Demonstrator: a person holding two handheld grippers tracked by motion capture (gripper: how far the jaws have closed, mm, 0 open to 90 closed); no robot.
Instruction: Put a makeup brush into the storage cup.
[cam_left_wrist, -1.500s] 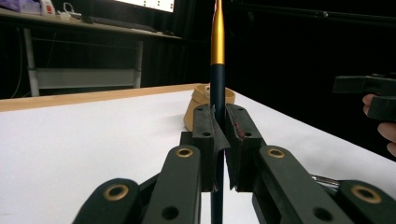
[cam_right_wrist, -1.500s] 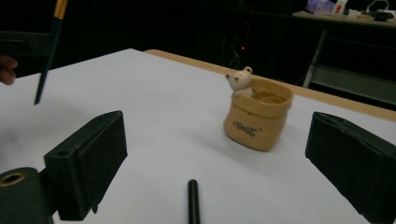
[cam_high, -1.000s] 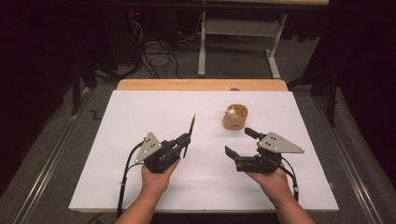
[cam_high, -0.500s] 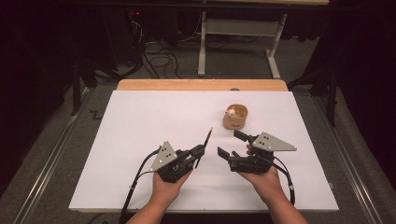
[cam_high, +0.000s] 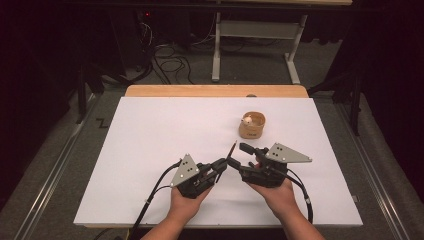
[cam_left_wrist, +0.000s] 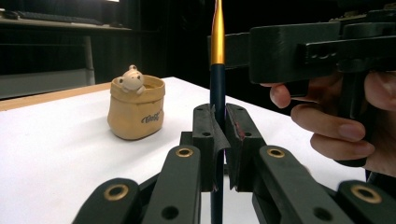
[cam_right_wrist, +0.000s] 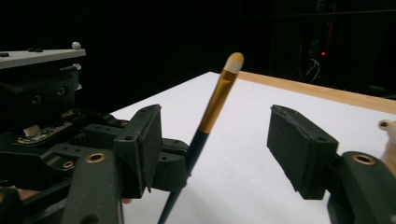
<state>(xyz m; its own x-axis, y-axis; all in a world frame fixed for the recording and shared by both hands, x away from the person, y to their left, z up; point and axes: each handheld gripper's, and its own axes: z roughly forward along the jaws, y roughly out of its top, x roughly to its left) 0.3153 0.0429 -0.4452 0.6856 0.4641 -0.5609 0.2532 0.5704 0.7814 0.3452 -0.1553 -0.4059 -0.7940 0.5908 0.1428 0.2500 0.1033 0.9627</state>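
Now left gripper (cam_high: 222, 164), clamped on the brush (cam_right_wrist: 212, 122), has closed in on right gripper (cam_high: 239, 159), whose half-open jaws, just closing, bracket it untouched — handover looks imminent.

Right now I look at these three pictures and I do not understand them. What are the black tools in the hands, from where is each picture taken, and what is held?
A person holds a black two-jaw gripper in each hand over a white table. The high view looks down from above; each gripper view comes from a camera riding on that gripper. The left gripper is shut on a brush with a dark handle, gold collar and pale tip. The right gripper has just been closing; the brush stands between its jaws, but the pads do not press it yet. A small tan pot with a little figure stands farther back.
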